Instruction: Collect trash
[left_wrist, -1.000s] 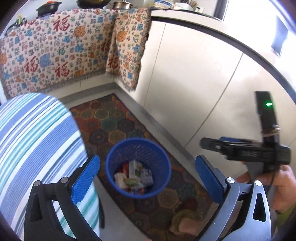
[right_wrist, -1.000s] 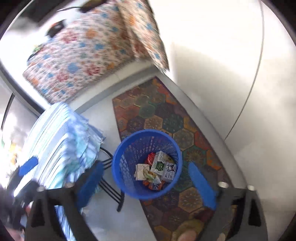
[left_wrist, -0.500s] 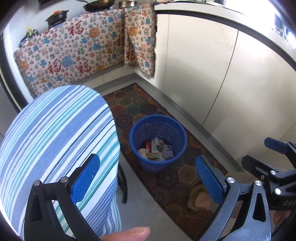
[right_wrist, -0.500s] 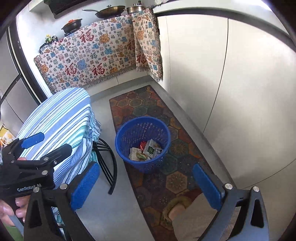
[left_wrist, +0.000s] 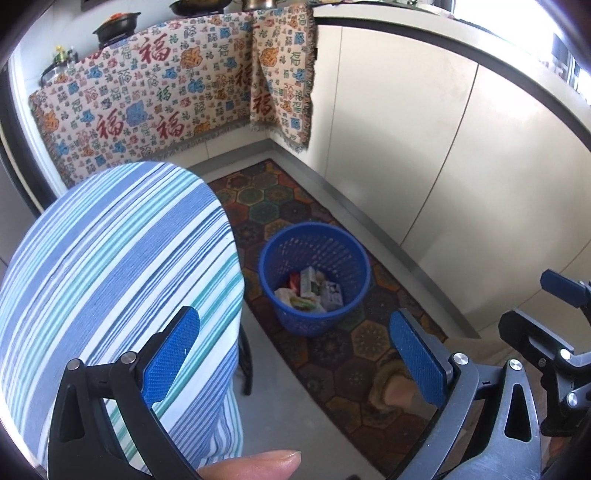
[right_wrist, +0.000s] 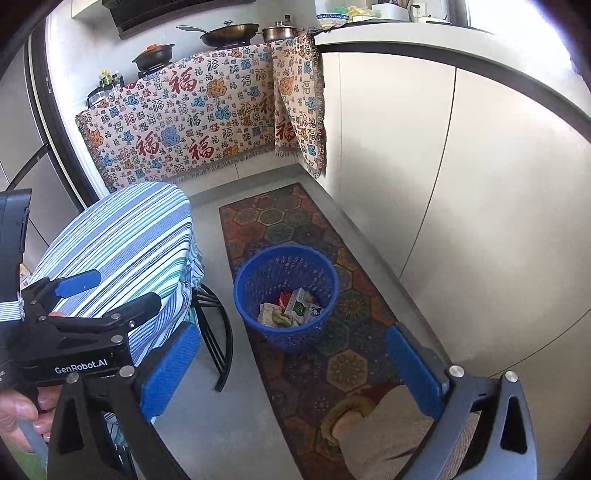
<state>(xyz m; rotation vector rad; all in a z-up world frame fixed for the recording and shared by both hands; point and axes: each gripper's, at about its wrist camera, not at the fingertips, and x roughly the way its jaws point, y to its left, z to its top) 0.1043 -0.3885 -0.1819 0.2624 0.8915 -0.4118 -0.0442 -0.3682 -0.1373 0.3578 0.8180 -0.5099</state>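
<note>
On the patterned rug (right_wrist: 295, 221) below me stands the blue mesh waste basket (left_wrist: 314, 284), and the trash (right_wrist: 291, 308) lies at its bottom: small cartons and wrappers, their print too small for me to read. My left gripper (left_wrist: 295, 358) is spread wide and holds nothing; its blue pads (left_wrist: 171, 354) touch no object, one seen over the striped tablecloth (left_wrist: 110, 258) and the other over the rug. My right gripper (right_wrist: 291, 365) is also fully apart and empty, high above the basket. In the right wrist view I see the left gripper from the side, with the white writing "GenRobot.AI" on its black body, and a hand (right_wrist: 18, 417) around its handle. The hanging cloth (right_wrist: 192, 122) on the counter front shows many times the red character 福. A fingertip (left_wrist: 255, 463) shows at the lower edge of the left view.
</note>
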